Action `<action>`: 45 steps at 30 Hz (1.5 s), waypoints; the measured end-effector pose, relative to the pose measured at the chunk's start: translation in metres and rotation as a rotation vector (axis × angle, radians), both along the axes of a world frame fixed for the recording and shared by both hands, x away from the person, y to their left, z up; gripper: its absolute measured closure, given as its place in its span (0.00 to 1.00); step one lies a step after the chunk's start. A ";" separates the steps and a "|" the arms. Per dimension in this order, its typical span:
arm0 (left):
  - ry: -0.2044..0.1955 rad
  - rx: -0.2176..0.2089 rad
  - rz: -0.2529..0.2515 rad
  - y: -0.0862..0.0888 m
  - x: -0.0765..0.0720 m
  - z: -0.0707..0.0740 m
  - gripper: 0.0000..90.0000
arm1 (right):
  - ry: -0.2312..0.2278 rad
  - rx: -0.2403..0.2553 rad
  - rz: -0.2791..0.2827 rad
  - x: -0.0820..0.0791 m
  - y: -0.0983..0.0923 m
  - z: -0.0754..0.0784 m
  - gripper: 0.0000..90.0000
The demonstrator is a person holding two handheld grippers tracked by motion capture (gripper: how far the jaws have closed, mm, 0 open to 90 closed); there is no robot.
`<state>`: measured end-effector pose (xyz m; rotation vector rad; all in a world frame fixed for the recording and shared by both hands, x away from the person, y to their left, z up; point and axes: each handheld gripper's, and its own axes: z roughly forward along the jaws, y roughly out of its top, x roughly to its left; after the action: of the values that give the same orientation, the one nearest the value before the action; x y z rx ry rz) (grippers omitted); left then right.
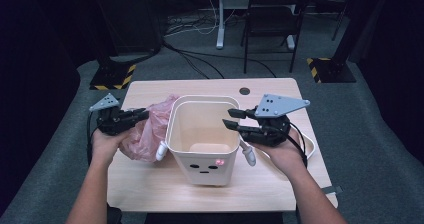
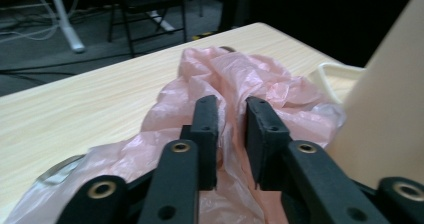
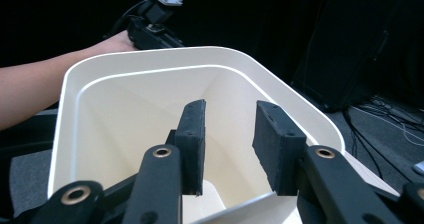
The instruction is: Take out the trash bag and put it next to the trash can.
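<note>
A cream plastic bin (image 1: 205, 100) with a small face on its front stands in the middle of the table. A crumpled pink plastic bag (image 1: 150, 129) lies against its left wall. My left gripper (image 1: 145, 113) rests low over the bag, pointing right toward the bin. In the left gripper view its jaws (image 2: 231, 109) stand apart, with loose pink film (image 2: 235, 74) in the gap and not pinched. My right gripper (image 1: 230, 119) reaches over the bin's right rim, open. In the right gripper view its jaws (image 3: 230, 114) hang over the bin's hollow (image 3: 150, 59) with nothing between them.
The light wooden table (image 1: 150, 184) has a cable hole (image 1: 244, 91) near its far edge. A white cable (image 1: 311, 149) loops at the right, behind my right hand. A dark chair (image 1: 272, 14) and a stand leg stand on the grey floor beyond.
</note>
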<state>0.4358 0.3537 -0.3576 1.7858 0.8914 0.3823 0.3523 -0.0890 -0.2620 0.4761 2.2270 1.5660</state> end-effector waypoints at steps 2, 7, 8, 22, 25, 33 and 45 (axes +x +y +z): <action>-0.002 -0.017 -0.019 0.001 -0.002 0.002 0.79 | 0.001 0.004 -0.011 0.000 -0.002 -0.001 0.72; -0.019 -0.013 -0.020 -0.001 -0.009 0.006 0.67 | 0.010 0.009 -0.027 -0.001 -0.007 -0.003 0.71; -0.023 0.000 -0.012 -0.002 -0.011 0.007 0.65 | 0.010 0.008 -0.030 -0.002 -0.008 -0.003 0.71; -0.087 -0.009 -0.011 -0.011 -0.034 0.020 0.50 | -0.015 0.024 -0.101 -0.012 -0.037 -0.001 0.70; -0.091 -0.003 -0.018 -0.012 -0.038 0.023 0.49 | -0.022 0.009 -0.125 -0.013 -0.043 -0.004 0.70; -0.111 0.009 -0.012 -0.016 -0.046 0.026 0.51 | -0.011 0.006 -0.195 -0.010 -0.059 -0.017 0.71; -0.137 0.024 -0.057 -0.017 -0.058 0.034 0.51 | 0.016 -0.027 -0.250 -0.008 -0.071 -0.046 0.68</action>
<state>0.3773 0.3365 -0.3240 1.7801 0.7409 0.4736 0.3445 -0.1601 -0.3075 0.7300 2.1028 1.4058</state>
